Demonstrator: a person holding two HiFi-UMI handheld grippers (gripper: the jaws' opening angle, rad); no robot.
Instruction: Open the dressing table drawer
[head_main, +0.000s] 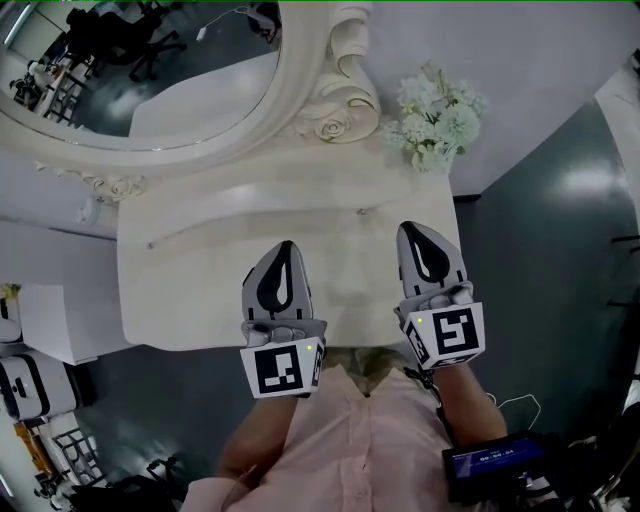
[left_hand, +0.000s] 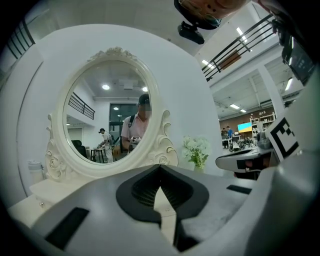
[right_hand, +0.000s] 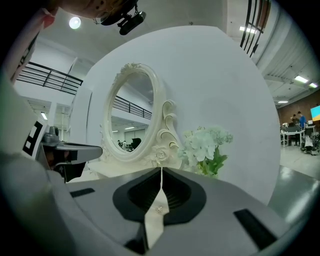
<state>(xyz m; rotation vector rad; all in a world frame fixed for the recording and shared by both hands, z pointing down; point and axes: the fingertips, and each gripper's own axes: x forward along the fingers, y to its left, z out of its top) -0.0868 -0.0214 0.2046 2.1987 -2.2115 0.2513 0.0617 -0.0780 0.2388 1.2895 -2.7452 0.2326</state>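
Note:
The white dressing table (head_main: 190, 295) lies below me, its top seen from above. Two small knobs (head_main: 362, 211) sit on the low raised tier at its back; the table's front face is hidden. My left gripper (head_main: 283, 247) hovers over the front middle of the top, shut, with nothing between its jaws. My right gripper (head_main: 412, 228) hovers beside it over the right part of the top, also shut and empty. In the right gripper view, the right gripper (right_hand: 161, 169) points at the mirror base, and a small knob (right_hand: 159, 209) shows through the slit behind the closed tips.
An oval mirror (head_main: 150, 70) in a carved white frame stands at the back of the table. A bunch of pale flowers (head_main: 435, 120) stands at the back right. A white cabinet (head_main: 45, 320) is at the left, and a screen device (head_main: 490, 465) hangs at my right hip.

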